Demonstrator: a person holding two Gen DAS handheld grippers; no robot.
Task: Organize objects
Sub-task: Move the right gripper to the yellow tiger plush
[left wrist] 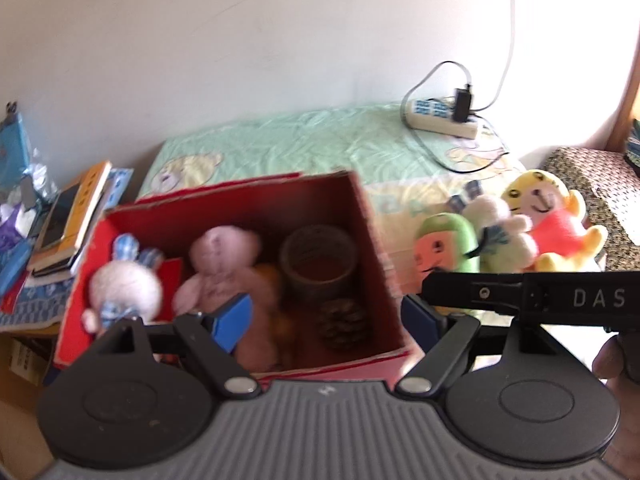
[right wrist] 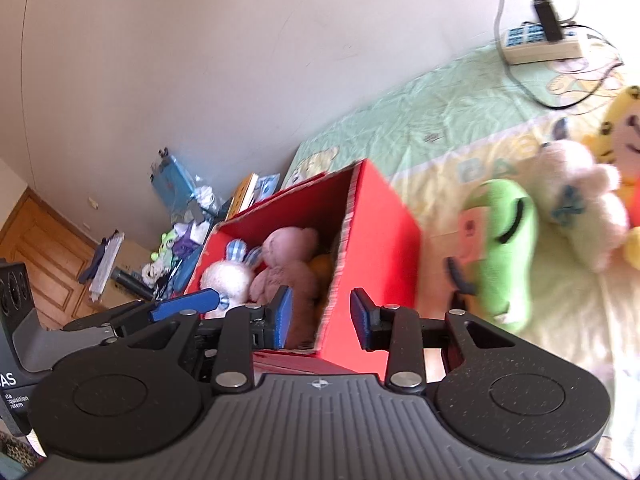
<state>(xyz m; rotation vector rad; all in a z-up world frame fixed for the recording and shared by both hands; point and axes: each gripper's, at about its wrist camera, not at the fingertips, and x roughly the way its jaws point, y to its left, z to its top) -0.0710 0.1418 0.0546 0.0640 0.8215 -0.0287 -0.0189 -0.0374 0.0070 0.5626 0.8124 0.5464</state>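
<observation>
An open red cardboard box (left wrist: 372,216) stands on the bed. Inside lie a white rabbit with blue checked ears (left wrist: 124,284), a pink teddy (left wrist: 220,268), a tape roll (left wrist: 318,260) and a pine cone (left wrist: 344,322). My left gripper (left wrist: 326,316) hovers open over the box's near right part, one pad above the teddy and the other outside the right wall. My right gripper (right wrist: 320,318) is open astride the box's (right wrist: 376,240) near wall, pads clear of it. On the bed to the right lie a green plush (right wrist: 504,248), a white plush (right wrist: 580,200) and a yellow tiger plush (left wrist: 556,216).
A power strip (left wrist: 440,118) with a charger and looping cables lies at the back of the green sheet (left wrist: 300,140). Stacked books (left wrist: 76,216) and clutter fill a low table left of the box. A patterned seat (left wrist: 580,172) is on the far right, a wooden door (right wrist: 48,256) on the left.
</observation>
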